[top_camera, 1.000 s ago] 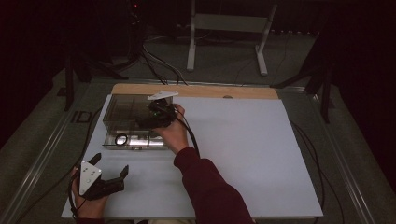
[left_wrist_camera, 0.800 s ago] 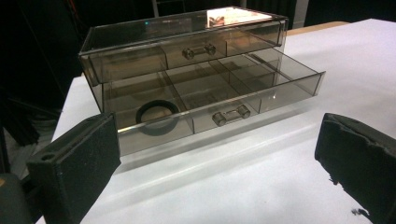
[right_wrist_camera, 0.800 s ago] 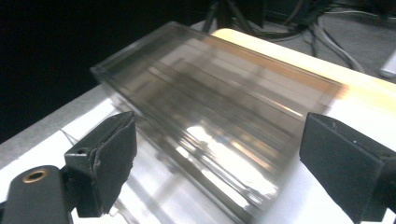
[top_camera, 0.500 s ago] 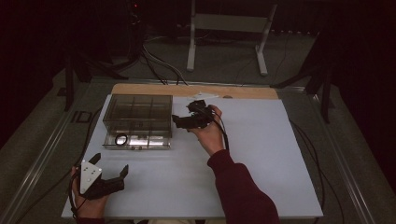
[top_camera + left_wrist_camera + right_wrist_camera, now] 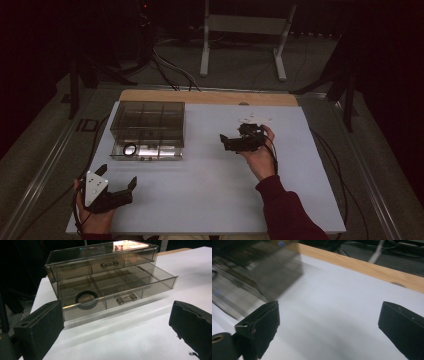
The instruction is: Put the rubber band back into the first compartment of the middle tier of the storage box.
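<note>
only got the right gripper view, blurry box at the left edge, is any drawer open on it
observer: yes, the lower drawer of the clear box is pulled out; the upper drawer is shut.
operator: anything in the open one
observer: a black ring, in its front left compartment.
operator: where's the left gripper
observer: the left gripper is at the table's near left corner, fingers apart, nothing between them.
</note>
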The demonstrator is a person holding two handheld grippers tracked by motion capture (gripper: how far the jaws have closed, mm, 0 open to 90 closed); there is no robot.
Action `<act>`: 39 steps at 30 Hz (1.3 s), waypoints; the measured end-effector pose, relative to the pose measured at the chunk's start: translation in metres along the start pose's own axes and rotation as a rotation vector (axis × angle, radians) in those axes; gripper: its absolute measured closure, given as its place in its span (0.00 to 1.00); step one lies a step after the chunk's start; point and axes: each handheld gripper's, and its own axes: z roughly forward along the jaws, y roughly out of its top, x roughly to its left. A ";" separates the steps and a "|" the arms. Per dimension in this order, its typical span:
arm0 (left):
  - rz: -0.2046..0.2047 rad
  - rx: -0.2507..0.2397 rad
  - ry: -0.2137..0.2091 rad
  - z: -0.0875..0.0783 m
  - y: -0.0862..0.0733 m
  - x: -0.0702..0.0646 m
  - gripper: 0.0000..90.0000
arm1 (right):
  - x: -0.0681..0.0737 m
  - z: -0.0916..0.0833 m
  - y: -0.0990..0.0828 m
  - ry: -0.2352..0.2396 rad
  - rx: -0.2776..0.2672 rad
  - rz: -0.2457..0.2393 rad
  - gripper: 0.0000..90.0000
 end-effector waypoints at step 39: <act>-0.025 -0.018 -0.042 0.003 0.003 0.005 0.00 | -0.040 -0.103 -0.130 -0.105 -0.197 0.001 0.00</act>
